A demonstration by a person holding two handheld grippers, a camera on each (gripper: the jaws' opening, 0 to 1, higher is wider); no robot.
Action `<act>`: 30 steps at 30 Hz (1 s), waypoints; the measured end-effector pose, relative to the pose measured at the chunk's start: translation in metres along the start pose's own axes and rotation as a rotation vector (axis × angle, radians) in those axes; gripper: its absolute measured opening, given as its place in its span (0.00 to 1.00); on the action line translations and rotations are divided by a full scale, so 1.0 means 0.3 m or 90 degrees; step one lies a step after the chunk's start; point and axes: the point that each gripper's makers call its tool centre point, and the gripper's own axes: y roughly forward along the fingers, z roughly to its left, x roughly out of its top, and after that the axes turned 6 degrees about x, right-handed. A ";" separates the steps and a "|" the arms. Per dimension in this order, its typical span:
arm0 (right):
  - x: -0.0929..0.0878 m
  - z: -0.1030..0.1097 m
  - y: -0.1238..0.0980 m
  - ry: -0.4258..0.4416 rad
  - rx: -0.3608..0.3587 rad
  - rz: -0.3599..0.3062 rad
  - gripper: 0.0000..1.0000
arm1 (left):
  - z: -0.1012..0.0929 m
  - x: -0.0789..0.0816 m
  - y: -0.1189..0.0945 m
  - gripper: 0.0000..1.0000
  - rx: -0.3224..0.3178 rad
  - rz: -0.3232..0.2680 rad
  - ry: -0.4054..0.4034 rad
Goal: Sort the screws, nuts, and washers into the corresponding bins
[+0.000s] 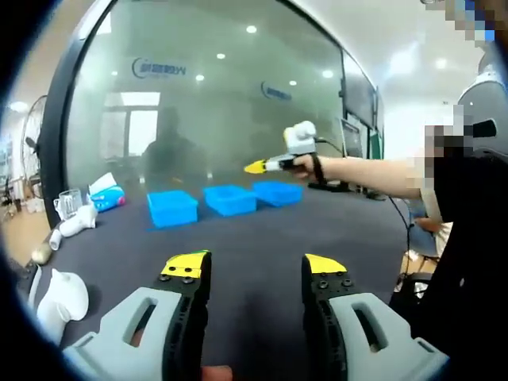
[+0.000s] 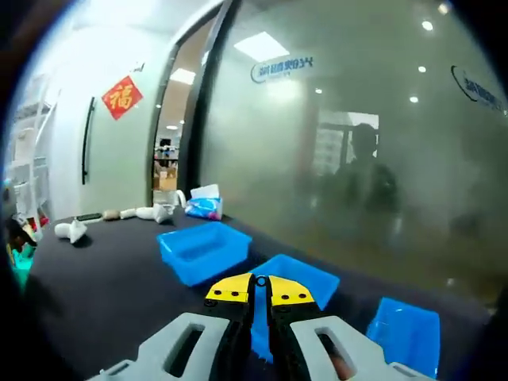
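Three blue bins stand in a row on the dark table: left bin (image 1: 172, 208) (image 2: 202, 250), middle bin (image 1: 230, 199) (image 2: 298, 274), right bin (image 1: 279, 192) (image 2: 405, 329). My left gripper (image 1: 255, 266) hovers low over the near table, jaws wide apart with nothing between them. My right gripper (image 2: 260, 290) is held above the middle bin, its yellow tips nearly together and pinching a small dark ring-like piece (image 2: 260, 279); nut or washer, I cannot tell. From the left gripper view, the right gripper (image 1: 262, 166) hangs in a hand above the bins.
A frosted glass wall (image 1: 222, 103) rises just behind the bins. A tissue pack (image 1: 105, 197) (image 2: 204, 205), a glass jug (image 1: 70, 203) and white ware (image 1: 55, 300) lie along the table's left side. A person's body (image 1: 468, 262) stands at the right.
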 end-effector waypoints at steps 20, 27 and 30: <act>-0.074 -0.047 0.104 -0.005 -0.023 0.030 0.05 | 0.017 -0.006 -0.009 0.45 0.020 0.007 0.000; -0.069 -0.025 0.090 -0.039 -0.020 0.024 0.22 | 0.011 -0.008 -0.006 0.45 0.017 0.007 -0.003; -0.064 -0.012 0.081 -0.035 -0.016 0.015 0.25 | 0.012 -0.008 -0.006 0.45 0.016 0.006 -0.004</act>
